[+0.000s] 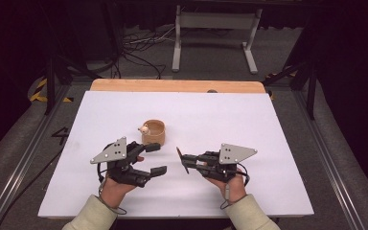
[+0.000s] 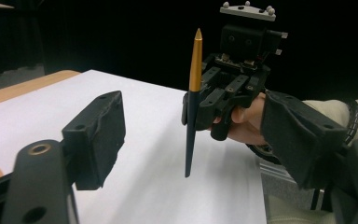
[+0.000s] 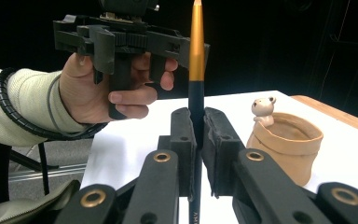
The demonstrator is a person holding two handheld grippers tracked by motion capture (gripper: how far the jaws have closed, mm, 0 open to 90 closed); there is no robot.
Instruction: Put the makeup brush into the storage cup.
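1. Right tool [image 1: 186,160]: jaws closed on a pen [image 3: 196,70] with a black lower barrel and a gold upper part; in the right gripper view the pads clamp the black barrel from both sides.
2. Pen: held clear above the white table [image 1: 249,120], between the two tools. In the right gripper view its lower end is cut off at the frame edge.
3. Left tool [image 1: 156,158]: jaws apart with nothing between them; the pads touch no object. It sits just left of the pen.
4. Tan pot [image 1: 154,132]: stands on the table just beyond the left tool, with a small bear figure [image 3: 263,109] at its rim. The pot's inside is hidden in every view.
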